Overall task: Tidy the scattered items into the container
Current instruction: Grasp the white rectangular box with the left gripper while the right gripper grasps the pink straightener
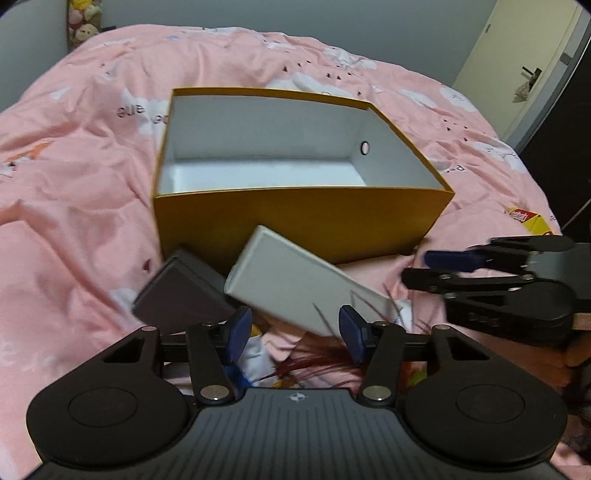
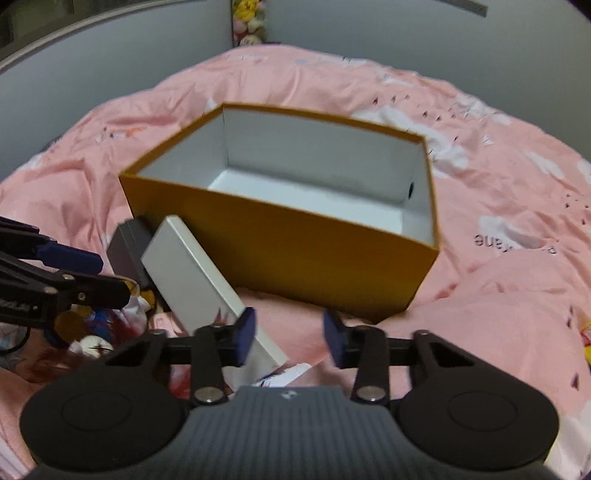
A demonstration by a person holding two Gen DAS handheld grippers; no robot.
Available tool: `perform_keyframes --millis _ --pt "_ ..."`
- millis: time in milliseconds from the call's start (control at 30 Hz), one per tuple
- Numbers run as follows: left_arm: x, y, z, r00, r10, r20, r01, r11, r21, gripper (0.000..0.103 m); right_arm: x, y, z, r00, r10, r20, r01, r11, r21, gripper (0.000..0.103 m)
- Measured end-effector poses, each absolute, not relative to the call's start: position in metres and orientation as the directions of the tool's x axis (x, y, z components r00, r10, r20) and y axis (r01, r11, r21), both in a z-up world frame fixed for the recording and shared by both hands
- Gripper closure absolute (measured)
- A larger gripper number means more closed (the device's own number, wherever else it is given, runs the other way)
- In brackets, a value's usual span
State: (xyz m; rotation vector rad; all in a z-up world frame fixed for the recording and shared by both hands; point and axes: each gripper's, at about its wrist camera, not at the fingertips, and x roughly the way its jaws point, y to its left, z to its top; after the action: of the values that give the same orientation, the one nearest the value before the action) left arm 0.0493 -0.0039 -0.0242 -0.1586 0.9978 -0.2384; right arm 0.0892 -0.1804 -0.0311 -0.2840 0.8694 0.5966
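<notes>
Left hand-held gripper (image 1: 293, 334) and right hand-held gripper (image 2: 289, 338): jaws apart, angled down.

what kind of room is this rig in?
Most likely a bedroom: the open yellow box sits on a rumpled pink printed duvet, stuffed toys are piled against the far wall, and a door stands nearby.

1. Bed with a rumpled pink duvet (image 1: 74, 229) (cloud print).
2. Open yellow box (image 1: 295, 218) sits on it.
3. White box (image 1: 295, 280) and dark grey box (image 1: 177, 291) lie just in front.
</notes>
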Motion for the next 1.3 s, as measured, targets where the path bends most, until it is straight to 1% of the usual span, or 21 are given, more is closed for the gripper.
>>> perform_keyframes --millis 133,167,233,300,367,400,467,500,533,567,600,667,800,933,1000,1067,1233,1267,1300 --pt "0.061 -0.006 -0.031 0.492 -0.296 -0.819 0.112 0.954 -0.278 0.041 0.101 -0.176 -0.044 0.449 0.404 -0.797 -0.621 0.783 0.047 0.074" --pt "0.064 -0.006 -0.033 0.483 -0.307 -0.82 0.107 0.95 -0.293 0.041 0.104 -0.175 -0.046 0.443 0.404 -0.8 -0.623 0.781 0.049 0.076" --pt "0.069 -0.007 -0.036 0.469 -0.319 -0.824 0.102 0.946 -0.308 0.041 0.111 -0.173 -0.052 0.441 0.391 -0.808 -0.621 0.783 0.04 0.077" --pt "0.072 -0.008 -0.038 0.456 -0.324 -0.829 0.096 0.944 -0.316 0.039 0.118 -0.17 -0.061 0.428 0.372 -0.823 -0.622 0.782 0.029 0.078" --pt "0.075 -0.009 -0.041 0.442 -0.33 -0.834 0.088 0.941 -0.326 0.034 0.123 -0.169 -0.069 0.398 0.379 -0.836 -0.634 0.771 0.048 0.078" --pt "0.076 -0.009 -0.042 0.434 -0.332 -0.837 0.082 0.94 -0.33 0.034 0.124 -0.168 -0.074 0.378 0.384 -0.842 -0.641 0.765 0.061 0.082" --pt "0.077 -0.009 -0.045 0.419 -0.334 -0.845 0.068 0.939 -0.337 0.032 0.126 -0.167 -0.082 0.364 0.38 -0.851 -0.644 0.762 0.065 0.084" --pt "0.078 -0.008 -0.046 0.412 -0.336 -0.847 0.06 0.937 -0.343 0.031 0.126 -0.167 -0.085 0.353 0.381 -0.854 -0.647 0.759 0.072 0.087" --pt "0.079 -0.008 -0.047 0.405 -0.34 -0.849 0.052 0.935 -0.35 0.031 0.126 -0.168 -0.086 0.333 0.394 -0.857 -0.651 0.753 0.094 0.09" --pt "0.079 -0.007 -0.048 0.4 -0.345 -0.849 0.043 0.933 -0.358 0.03 0.126 -0.169 -0.087 0.3 0.422 -0.856 -0.655 0.743 0.137 0.098" --pt "0.078 -0.005 -0.048 0.397 -0.348 -0.849 0.035 0.93 -0.365 0.03 0.125 -0.17 -0.086 0.272 0.446 -0.853 -0.661 0.731 0.171 0.099" --pt "0.077 -0.003 -0.048 0.395 -0.348 -0.85 0.02 0.928 -0.371 0.028 0.12 -0.171 -0.084 0.228 0.488 -0.843 -0.68 0.699 0.221 0.099" --pt "0.075 -0.002 -0.047 0.396 -0.339 -0.854 0.006 0.93 -0.366 0.028 0.105 -0.166 -0.082 0.125 0.565 -0.816 -0.7 0.633 0.331 0.099" --pt "0.077 -0.001 -0.051 0.383 -0.337 -0.86 -0.011 0.929 -0.369 0.028 0.086 -0.155 -0.083 0.152 0.547 -0.823 -0.726 0.627 0.283 0.1" --pt "0.078 -0.003 -0.052 0.385 -0.329 -0.862 -0.012 0.932 -0.361 0.028 0.086 -0.158 -0.082 0.15 0.555 -0.818 -0.719 0.63 0.295 0.1" --pt "0.08 -0.006 -0.053 0.383 -0.321 -0.866 -0.017 0.935 -0.354 0.028 0.087 -0.163 -0.082 0.119 0.584 -0.803 -0.71 0.615 0.342 0.1" --pt "0.086 -0.017 -0.057 0.366 -0.268 -0.891 -0.01 0.957 -0.291 0.028 0.082 -0.161 -0.076 0.145 0.601 -0.786 -0.725 0.605 0.329 0.101" --pt "0.087 -0.018 -0.058 0.364 -0.26 -0.894 -0.01 0.959 -0.283 0.031 0.082 -0.161 -0.075 0.148 0.604 -0.783 -0.728 0.603 0.327 0.101" --pt "0.087 -0.018 -0.059 0.363 -0.25 -0.898 -0.013 0.962 -0.273 0.036 0.08 -0.157 -0.075 0.148 0.605 -0.782 -0.729 0.602 0.327 0.101"
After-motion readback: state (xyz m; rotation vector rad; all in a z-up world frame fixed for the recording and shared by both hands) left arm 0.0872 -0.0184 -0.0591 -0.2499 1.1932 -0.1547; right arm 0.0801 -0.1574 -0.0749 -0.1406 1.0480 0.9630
